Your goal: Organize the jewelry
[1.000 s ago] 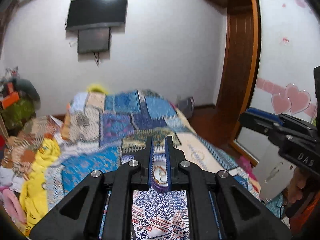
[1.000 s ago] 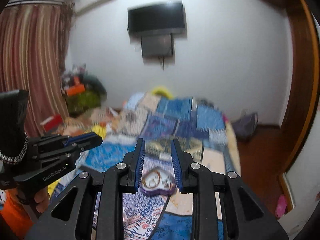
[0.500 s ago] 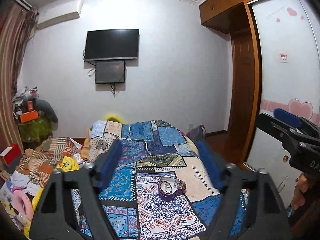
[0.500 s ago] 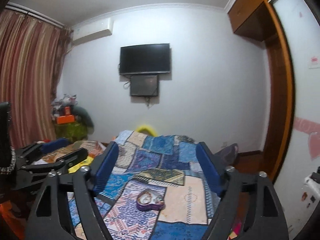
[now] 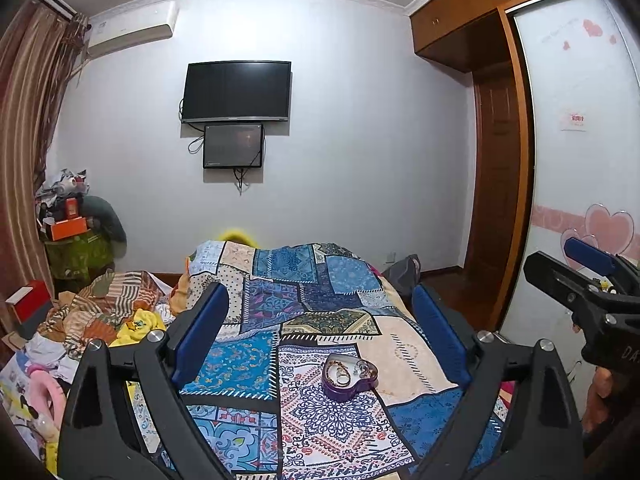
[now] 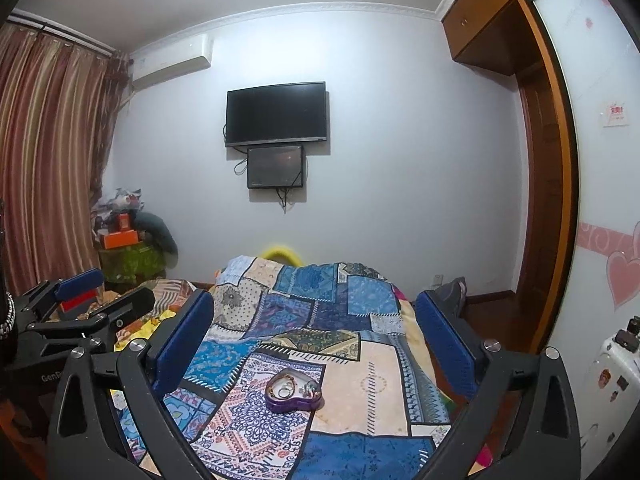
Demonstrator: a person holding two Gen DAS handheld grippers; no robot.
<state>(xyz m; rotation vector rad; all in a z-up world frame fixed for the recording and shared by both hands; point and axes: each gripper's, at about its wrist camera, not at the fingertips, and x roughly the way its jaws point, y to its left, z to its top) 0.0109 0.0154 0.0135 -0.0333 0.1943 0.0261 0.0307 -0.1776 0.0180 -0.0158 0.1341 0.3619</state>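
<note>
Ahead of and below both sets of wide, empty jaws, the heart-shaped jewelry box [image 5: 349, 372] on the bed [image 5: 304, 308] should be approached slowly and squarely.

A: What sits in the purple heart-shaped box [image 5: 350, 376]?

B: Small rings and a beaded loop, by the look of it, but too small to tell piece from piece in either view.

A: The grippers?

B: In the left wrist view, the right gripper [image 5: 588, 280] runs off the right edge, and the hand [image 5: 600, 396] under it is mostly cut away. In the right wrist view, the left gripper [image 6: 86, 300] is cut by the left edge.

A: The bedspread [image 5: 320, 320]?

B: Its near end runs out of the bottom edge, behind the gripper frames. The yellow thing [image 6: 280, 251] at the far end is mostly hidden behind the bed. The red notice [image 6: 616, 113] on the wardrobe door is unreadable.
</note>
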